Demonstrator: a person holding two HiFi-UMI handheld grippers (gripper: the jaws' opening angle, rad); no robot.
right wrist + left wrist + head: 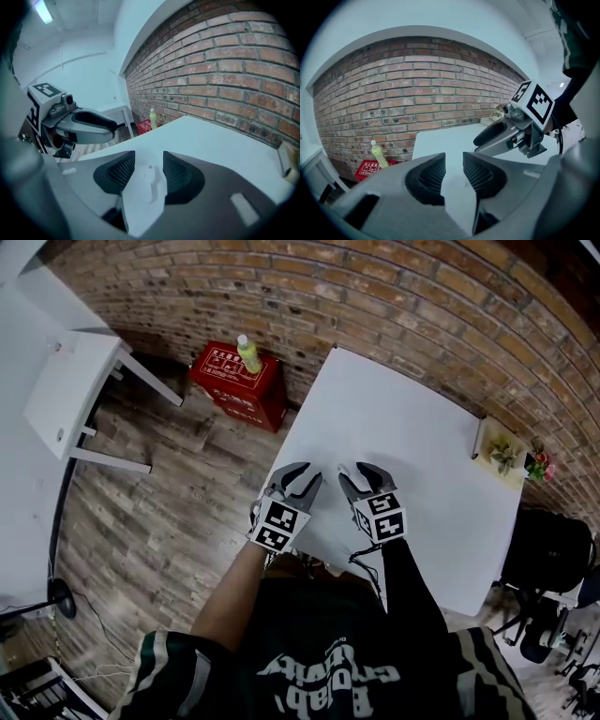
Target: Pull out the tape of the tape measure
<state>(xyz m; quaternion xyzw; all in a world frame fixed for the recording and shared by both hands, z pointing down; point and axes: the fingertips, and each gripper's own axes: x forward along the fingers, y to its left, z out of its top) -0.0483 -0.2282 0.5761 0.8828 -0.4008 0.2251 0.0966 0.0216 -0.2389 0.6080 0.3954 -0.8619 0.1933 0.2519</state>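
No tape measure shows in any view. Both grippers hang side by side over the near edge of a white table, whose top is bare here. My left gripper is open with nothing between its ribbed pads, and only table surface shows in the gap. My right gripper is also open and holds nothing, its pads standing apart. In the left gripper view the right gripper appears at the right. In the right gripper view the left gripper appears at the left.
A red crate with a yellow-green bottle on it stands on the wooden floor left of the table. A small tray with plants sits at the table's right edge. A white desk is at the far left and a black chair at the right. A brick wall runs behind.
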